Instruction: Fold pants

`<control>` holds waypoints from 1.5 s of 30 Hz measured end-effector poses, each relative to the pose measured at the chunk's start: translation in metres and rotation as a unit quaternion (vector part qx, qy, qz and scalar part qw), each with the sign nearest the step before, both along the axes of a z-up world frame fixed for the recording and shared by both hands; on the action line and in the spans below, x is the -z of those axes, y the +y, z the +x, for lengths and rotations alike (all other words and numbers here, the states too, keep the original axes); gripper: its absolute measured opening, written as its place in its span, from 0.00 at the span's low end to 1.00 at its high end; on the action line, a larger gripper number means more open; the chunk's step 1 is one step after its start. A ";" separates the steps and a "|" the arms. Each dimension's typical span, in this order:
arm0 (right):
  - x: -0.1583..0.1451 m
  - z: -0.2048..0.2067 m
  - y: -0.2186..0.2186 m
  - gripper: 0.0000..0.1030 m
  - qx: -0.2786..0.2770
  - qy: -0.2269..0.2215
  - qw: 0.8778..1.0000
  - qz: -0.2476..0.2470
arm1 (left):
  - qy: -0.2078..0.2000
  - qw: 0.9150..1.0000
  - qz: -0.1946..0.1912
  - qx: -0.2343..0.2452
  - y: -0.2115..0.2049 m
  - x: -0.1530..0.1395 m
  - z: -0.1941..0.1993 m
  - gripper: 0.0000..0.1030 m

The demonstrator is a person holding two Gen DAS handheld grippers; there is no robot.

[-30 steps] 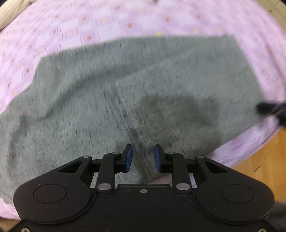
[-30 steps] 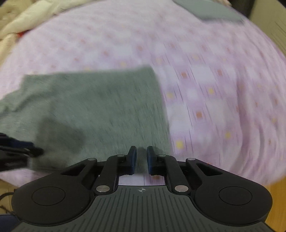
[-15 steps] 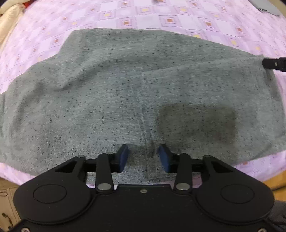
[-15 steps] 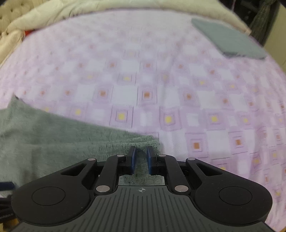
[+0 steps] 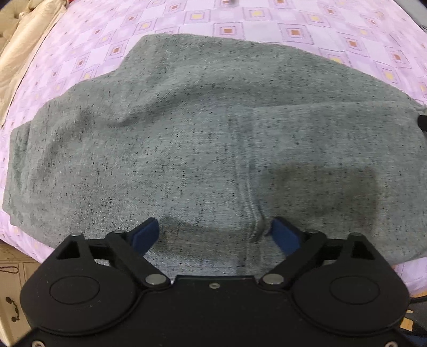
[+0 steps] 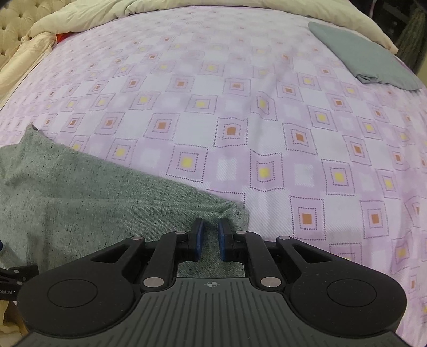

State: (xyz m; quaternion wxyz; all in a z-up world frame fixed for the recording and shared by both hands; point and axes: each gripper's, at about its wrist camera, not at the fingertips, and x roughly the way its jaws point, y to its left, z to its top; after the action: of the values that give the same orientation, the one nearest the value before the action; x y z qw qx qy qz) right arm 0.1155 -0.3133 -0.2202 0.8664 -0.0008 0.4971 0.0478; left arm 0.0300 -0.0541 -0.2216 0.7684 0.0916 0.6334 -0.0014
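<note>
Blue-padded fingers (image 5: 148, 232) of the black left gripper (image 5: 214, 232) spread wide, nothing pinched between them. Just ahead and beneath, heather-grey knit pants (image 5: 202, 138), folded over, lying flat across a lilac bedsheet printed with yellow and orange squares (image 5: 293, 29). Vertical seam of the fabric running up close to the right-hand pad, with a small raised pucker beside it. Near hem of the cloth tucked under the gripper body, close to the bed's edge. Further out, a soft diagonal ridge through the left half, then the far edge of the fabric meeting bare sheet. Cream quilted bedding (image 5: 24, 45) bunched at the far left corner.

Blue pads (image 6: 198, 237) of the black right gripper (image 6: 210, 236) drawn close together, only a narrow gap left, with the corner of the same grey pants (image 6: 80, 202) running between them; whether the pads actually pinch the cloth cannot be told. Fabric spreading away leftward from that corner, its edge slanting across the sheet (image 6: 240, 106). Beyond, open patterned sheet, then a folded plain grey cloth (image 6: 365, 56) well apart at the far right, and cream duvet (image 6: 106, 16) along the head of the bed.
</note>
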 end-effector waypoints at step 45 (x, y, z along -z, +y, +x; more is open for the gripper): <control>-0.103 -0.075 0.203 0.12 0.003 -0.099 0.989 0.106 | 0.021 0.980 -0.195 -0.044 0.367 0.000 0.038 0.89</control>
State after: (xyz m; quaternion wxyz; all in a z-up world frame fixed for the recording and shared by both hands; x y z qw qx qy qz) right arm 0.0408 -0.1103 -0.1173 0.9067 0.0875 0.4010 0.0972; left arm 0.0679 0.3125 -0.2219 0.7572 -0.0877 0.6405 -0.0932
